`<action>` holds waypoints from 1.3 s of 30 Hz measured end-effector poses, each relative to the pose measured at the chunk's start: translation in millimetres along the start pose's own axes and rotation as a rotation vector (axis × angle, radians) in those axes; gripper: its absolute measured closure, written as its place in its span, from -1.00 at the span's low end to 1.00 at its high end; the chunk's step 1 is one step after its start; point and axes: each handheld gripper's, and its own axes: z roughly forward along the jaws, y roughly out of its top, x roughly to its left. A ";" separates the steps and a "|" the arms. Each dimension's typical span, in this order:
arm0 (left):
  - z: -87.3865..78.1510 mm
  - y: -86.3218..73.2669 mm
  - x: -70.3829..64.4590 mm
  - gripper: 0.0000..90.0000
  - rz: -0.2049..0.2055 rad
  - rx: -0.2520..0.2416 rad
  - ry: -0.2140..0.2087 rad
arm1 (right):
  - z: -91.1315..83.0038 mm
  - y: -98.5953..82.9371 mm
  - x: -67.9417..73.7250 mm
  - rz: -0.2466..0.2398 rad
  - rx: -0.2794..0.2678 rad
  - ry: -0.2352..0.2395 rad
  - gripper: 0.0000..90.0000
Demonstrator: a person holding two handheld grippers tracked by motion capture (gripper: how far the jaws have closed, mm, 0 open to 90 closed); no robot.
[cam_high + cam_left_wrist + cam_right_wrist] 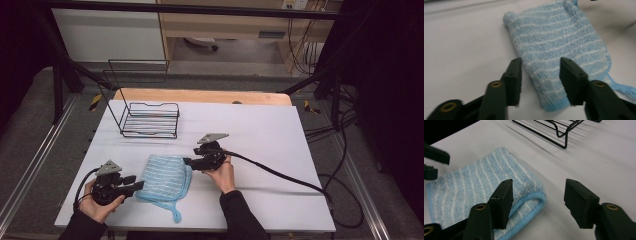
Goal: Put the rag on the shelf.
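**Both claws wide at folded cloth — slip and unfold risk**

The left gripper (540,82) is held wide, nothing between its jaws; they straddle the near-left corner of the folded blue striped cloth (560,47), apparently just above it. The right gripper (537,202) is also held wide and empty, with one jaw over the folded right edge of the cloth (474,185) and the other over bare table. In the high view the left gripper (134,186) is seen at the cloth's (164,176) near-left side and the right gripper (189,161) at its right edge.

The cloth lies flat on the white table (270,135), near centre, with its hanging loop (176,216) trailing toward the near edge. A black wire rack (150,120) stands farther back, left, well apart.

Risks, as judged:
- Only the top layer could be pinched at the fold, so the cloth would fall open when lifted.
- A corner grip may be too shallow, and the terry could slip out.
- If the claws are pulled unevenly, the cloth could be dragged or bunched.
- The loop could be snagged on a jaw.
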 end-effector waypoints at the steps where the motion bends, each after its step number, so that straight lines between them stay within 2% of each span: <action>1: 0.2 2.9 2.0 -0.02 0.008 0.000 0.003 | -7.5 -1.7 0.1 0.004 -0.009 0.003 -0.28; 2: 0.4 5.8 4.4 -0.02 0.011 0.001 -0.002 | -7.5 -1.7 0.1 0.004 -0.009 0.003 -0.28; 6: 1.7 17.5 13.3 -0.28 0.016 0.011 -0.003 | -17.7 -8.6 -0.9 0.023 -0.015 0.002 -0.50; 12: 7.5 37.7 18.8 -0.58 0.045 0.004 -0.015 | -27.2 -21.0 -3.5 0.040 -0.008 -0.012 -0.75; 15: 14.4 49.1 20.9 -0.65 0.061 0.004 -0.008 | -32.7 -26.0 -4.4 0.048 -0.008 -0.012 -0.81; 21: 34.3 69.2 27.8 -0.67 0.040 0.015 0.022 | -39.5 -35.3 -4.9 0.061 -0.010 -0.019 -0.89; 25: 47.3 77.0 30.6 -0.61 0.049 0.030 0.061 | -40.8 -40.6 -4.1 0.063 -0.005 -0.018 -0.90; 27: 53.7 77.7 32.7 -0.50 0.043 0.035 0.075 | -41.3 -43.1 -3.8 0.067 -0.004 -0.013 -0.90; 31: 66.3 75.2 37.1 -0.26 -0.002 0.072 0.049 | -41.6 -45.6 -2.9 0.068 0.002 -0.012 -0.88; 36: 76.3 67.1 39.1 0.08 -0.007 0.113 0.027 | -42.3 -45.3 -1.3 0.085 -0.011 0.000 -0.80; 39: 78.7 62.0 39.7 0.19 -0.014 0.128 0.012 | -42.7 -44.4 -0.9 0.094 -0.033 0.006 -0.74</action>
